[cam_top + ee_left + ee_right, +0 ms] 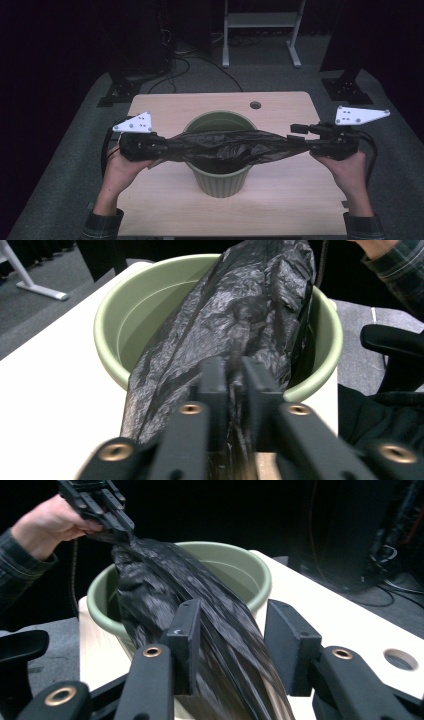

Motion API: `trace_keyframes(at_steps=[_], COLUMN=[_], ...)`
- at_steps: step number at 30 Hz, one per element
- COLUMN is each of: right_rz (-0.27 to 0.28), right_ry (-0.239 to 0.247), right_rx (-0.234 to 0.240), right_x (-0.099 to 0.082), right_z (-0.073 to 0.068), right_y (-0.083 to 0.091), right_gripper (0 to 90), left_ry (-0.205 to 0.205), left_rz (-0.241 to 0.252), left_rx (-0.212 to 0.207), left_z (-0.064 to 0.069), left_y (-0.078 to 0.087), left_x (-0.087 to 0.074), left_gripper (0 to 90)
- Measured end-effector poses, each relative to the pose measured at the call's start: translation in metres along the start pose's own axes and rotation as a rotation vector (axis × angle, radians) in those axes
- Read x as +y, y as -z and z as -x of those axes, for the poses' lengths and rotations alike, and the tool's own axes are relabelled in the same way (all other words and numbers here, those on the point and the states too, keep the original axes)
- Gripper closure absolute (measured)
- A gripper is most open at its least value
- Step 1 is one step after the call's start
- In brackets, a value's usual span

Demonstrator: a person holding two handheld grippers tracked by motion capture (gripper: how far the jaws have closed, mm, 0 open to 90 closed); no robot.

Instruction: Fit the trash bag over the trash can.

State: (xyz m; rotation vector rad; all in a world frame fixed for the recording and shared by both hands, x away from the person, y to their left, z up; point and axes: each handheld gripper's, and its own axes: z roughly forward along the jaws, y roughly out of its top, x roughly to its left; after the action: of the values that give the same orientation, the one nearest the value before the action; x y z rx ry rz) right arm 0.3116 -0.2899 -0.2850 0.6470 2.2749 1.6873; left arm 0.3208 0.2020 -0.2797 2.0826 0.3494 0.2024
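Item: black bag [215, 146], stretched over green bin [220, 182] on tabletop [285, 200]; my left tongs [233, 385] clamped on one end, right tongs [235, 640] apart around the other; step: lining bin; next, I'd spread the bag's mouth.

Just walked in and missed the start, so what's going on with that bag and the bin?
A person is stretching a black plastic bag across the top of a green bin that stands on the table, one hand-held gripper at each end. The left gripper is clamped shut on its end of the bag. The right gripper has the bag running between its jaws, which stand apart, so its hold looks loose. The bag is not yet fitted into the bin.
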Motion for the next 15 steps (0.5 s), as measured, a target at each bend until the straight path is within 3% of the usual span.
trace_keyframes(at_steps=[6,9,15], right_rz=[-0.023,-0.040,-0.053], right_ry=[0.026,0.028,0.055], right_rx=[0.067,0.073,0.053], right_x=[0.008,0.006,0.001], right_z=[-0.008,-0.009,-0.011], right_y=[-0.023,-0.029,-0.033], right_gripper=[55.4,58.5,87.1], left_ry=[0.016,0.020,0.029], left_rz=[0.011,0.015,0.026], left_rx=[0.005,0.003,0.008], left_z=[-0.001,-0.001,-0.002], left_y=[-0.001,-0.002,-0.001], left_x=[-0.001,-0.002,-0.001], left_gripper=[88.9,88.9,89.5])
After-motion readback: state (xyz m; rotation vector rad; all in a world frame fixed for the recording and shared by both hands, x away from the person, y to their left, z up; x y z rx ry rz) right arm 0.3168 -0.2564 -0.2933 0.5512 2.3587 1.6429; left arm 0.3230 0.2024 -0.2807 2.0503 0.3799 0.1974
